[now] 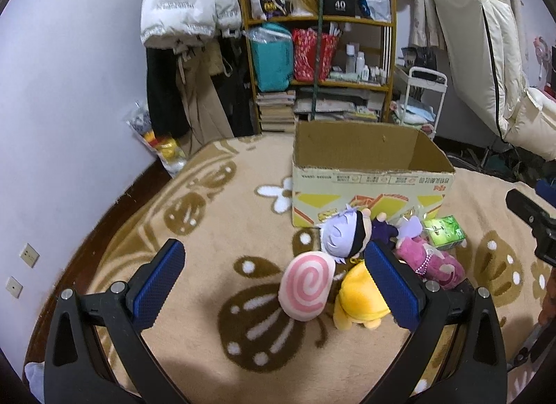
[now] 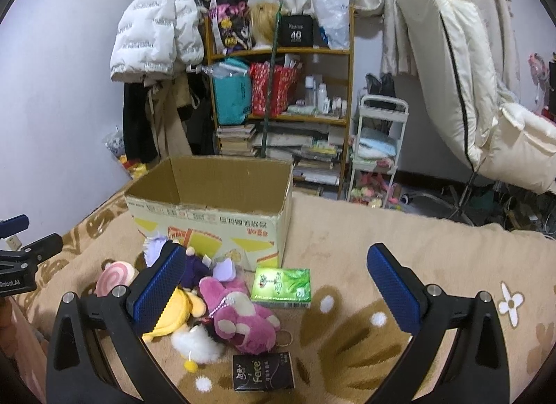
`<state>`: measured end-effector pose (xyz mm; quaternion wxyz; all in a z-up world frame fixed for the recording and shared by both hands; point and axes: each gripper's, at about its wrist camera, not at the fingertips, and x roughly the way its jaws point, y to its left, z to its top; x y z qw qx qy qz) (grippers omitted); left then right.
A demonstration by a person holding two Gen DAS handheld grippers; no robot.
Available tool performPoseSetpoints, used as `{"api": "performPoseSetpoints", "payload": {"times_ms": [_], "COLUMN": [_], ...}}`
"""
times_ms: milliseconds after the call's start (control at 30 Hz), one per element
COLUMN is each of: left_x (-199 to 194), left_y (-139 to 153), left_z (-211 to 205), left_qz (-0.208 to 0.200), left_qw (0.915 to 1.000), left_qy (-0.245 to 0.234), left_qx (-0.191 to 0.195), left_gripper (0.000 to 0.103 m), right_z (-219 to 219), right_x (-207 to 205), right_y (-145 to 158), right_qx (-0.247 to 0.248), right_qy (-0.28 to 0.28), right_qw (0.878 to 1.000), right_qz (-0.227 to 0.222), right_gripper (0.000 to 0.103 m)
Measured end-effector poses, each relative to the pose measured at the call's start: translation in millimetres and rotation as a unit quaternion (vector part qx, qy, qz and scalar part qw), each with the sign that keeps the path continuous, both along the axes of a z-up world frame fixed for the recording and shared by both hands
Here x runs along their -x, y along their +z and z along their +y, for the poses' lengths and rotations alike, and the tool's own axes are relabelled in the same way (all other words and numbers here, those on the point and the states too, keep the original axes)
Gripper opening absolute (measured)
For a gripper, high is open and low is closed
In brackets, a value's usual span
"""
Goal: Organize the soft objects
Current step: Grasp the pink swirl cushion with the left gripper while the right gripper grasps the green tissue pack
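Left wrist view shows the left gripper (image 1: 274, 285) with its two blue pads wide apart and nothing between them, above a beige blanket (image 1: 208, 230) with brown patterns. One cardboard box (image 1: 368, 174) stands open at the far side of the blanket, and no toy can be seen inside it. In front of the box lies a pile of soft toys: one pink swirl cushion (image 1: 305, 287), one yellow plush (image 1: 361, 299), one pink bear (image 1: 431, 261) and one doll with pale purple hair (image 1: 344, 233). One green tissue pack (image 2: 281, 287) lies just beside the bear, near the box corner. In the right wrist view the right gripper (image 2: 274, 285) is also open and holds nothing; one white fluffy toy (image 2: 196, 345) and one dark tissue pack (image 2: 264, 371) lie nearest to the camera. To the right of the pile the blanket is free. The left pad hides part of the doll there.
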<state>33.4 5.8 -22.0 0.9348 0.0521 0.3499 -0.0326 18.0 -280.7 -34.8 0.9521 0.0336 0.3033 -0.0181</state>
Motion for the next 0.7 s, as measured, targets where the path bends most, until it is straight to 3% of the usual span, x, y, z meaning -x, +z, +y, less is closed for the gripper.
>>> {"api": "performPoseSetpoints", "payload": {"times_ms": [367,700], "left_x": [-34,-70], "left_y": [-26,-63], "left_z": [-20,-31], "left_qz": [0.073,0.154], "left_qw": [0.9971,0.9873], "left_qy": [0.001,0.016], "left_qx": [-0.022,-0.038], "left_gripper": [0.102,0.102], "right_z": [5,-4], "right_x": [-34,-66], "right_y": [-28,-59], "right_qx": [-0.011,-0.014], "right_qy": [0.025,0.025], "right_qw": [0.998,0.994], "right_qz": [0.060,0.109], "right_gripper": [0.103,0.103]}}
